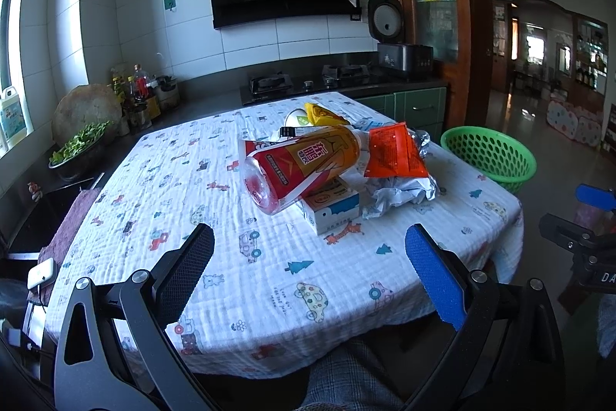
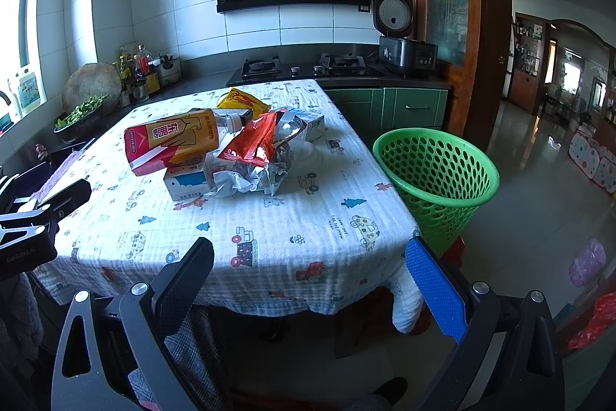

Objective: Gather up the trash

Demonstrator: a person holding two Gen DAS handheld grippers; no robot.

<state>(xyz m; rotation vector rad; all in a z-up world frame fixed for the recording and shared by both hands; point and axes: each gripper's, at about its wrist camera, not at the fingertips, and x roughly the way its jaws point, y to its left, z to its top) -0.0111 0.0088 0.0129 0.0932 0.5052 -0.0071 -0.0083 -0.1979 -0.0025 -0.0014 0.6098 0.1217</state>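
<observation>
A heap of trash lies mid-table: a plastic bottle [image 1: 304, 164] [image 2: 173, 141] with a red and gold label rests on a white and blue carton [image 1: 333, 208] [image 2: 186, 182]. Beside them are an orange-red foil packet [image 1: 394, 151] [image 2: 252, 141], crumpled silver wrapping [image 1: 404, 189] [image 2: 250, 178] and a yellow packet [image 1: 321, 114] [image 2: 240, 101]. A green perforated basket [image 1: 489, 153] [image 2: 437, 176] stands off the table's right side. My left gripper [image 1: 310, 272] is open over the near table edge, nothing between its fingers. My right gripper [image 2: 308, 280] is open too, near the table's front right corner.
The table [image 1: 192, 203] [image 2: 308, 218] wears a white cloth printed with cars and trees. Behind it runs a dark counter with a gas hob [image 2: 304, 64], a rice cooker [image 2: 400, 37], bottles and a bowl of greens [image 1: 79, 149]. Tiled floor opens to the right of the basket.
</observation>
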